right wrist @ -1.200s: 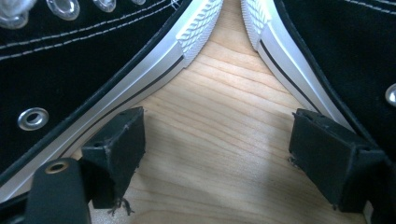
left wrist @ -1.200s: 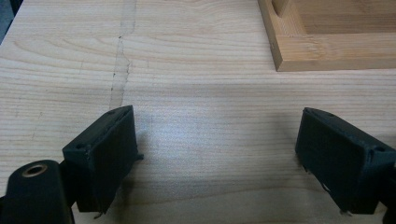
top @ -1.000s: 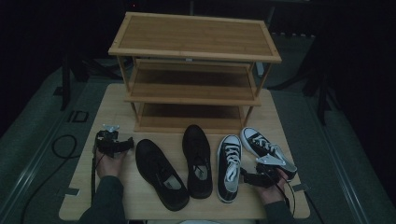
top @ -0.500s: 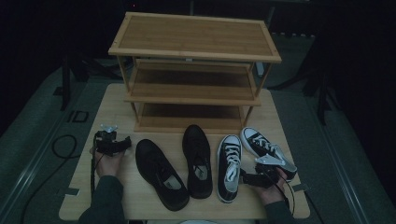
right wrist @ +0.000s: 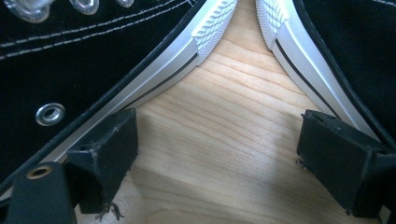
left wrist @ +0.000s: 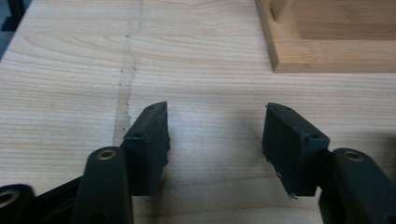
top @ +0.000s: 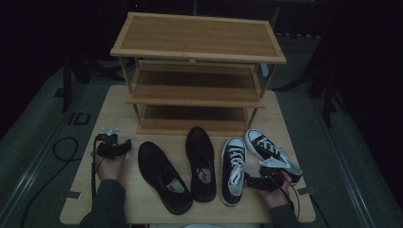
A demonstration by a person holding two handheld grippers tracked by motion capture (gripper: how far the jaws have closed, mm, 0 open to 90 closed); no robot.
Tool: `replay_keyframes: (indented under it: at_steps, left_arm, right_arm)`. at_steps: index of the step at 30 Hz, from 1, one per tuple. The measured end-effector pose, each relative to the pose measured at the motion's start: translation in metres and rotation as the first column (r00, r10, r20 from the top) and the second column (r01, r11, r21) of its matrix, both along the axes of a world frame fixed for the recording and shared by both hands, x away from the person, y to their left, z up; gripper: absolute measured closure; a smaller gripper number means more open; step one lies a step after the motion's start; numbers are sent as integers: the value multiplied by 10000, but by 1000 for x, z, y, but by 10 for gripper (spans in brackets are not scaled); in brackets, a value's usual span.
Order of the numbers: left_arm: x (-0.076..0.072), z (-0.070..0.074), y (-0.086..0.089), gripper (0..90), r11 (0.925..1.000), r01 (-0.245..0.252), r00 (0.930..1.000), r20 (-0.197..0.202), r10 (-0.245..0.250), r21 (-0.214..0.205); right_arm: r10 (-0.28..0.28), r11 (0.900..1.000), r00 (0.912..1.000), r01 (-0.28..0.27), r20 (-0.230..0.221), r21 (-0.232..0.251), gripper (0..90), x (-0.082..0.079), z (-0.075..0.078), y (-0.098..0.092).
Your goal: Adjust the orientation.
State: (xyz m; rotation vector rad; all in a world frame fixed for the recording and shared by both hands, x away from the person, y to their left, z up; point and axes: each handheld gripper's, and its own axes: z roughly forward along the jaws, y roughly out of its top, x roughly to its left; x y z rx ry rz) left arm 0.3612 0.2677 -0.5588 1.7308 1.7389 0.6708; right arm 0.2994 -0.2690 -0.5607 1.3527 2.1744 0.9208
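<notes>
A dark room surrounds a pale wooden tabletop (top: 119, 109), with grey floor on either side and a black cable (top: 62, 147) curling on the floor at the left. At the near left, the left gripper (top: 124, 145) rests in a hand (top: 108, 166) on bare wood; in the left gripper view its jaws stand wide apart with nothing between them, pointing toward the foot of the rack. A three-tier bamboo shoe rack (top: 199, 57) stands at the far middle of the tabletop. In front of it lie two black leather shoes (top: 164, 176), side by side, then two black-and-white sneakers (top: 233, 168) to their right. The right gripper (top: 248, 180) sits at the near right, just beside the left sneaker's heel. In the right gripper view its jaws are wide open over bare wood, in the wedge between the two sneakers' white soles (right wrist: 205, 35), gripping nothing.
</notes>
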Motion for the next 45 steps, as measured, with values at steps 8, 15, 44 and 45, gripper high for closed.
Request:
replay_keyframes:
  at_steps: [8,15,44,45]
  left_arm:
    - [-4,6,-6,458,9982,594,9982,8,-594,-23]
    - [-8,14,-11,501,9941,1087,9941,34,-1087,3]
    - [-44,65,-30,516,9525,3017,9530,402,-3001,-409]
    - [-45,65,-31,516,9505,3079,9511,406,-3062,-428]
  right_arm:
    - [7,10000,10000,-7,-1,-7,126,0,0,0]
    - [8,10000,10000,-8,-1,-6,126,0,0,0]
    - [7,10000,10000,-7,-13,-11,126,0,0,0]
    - [7,10000,10000,-7,-13,-11,126,0,0,0]
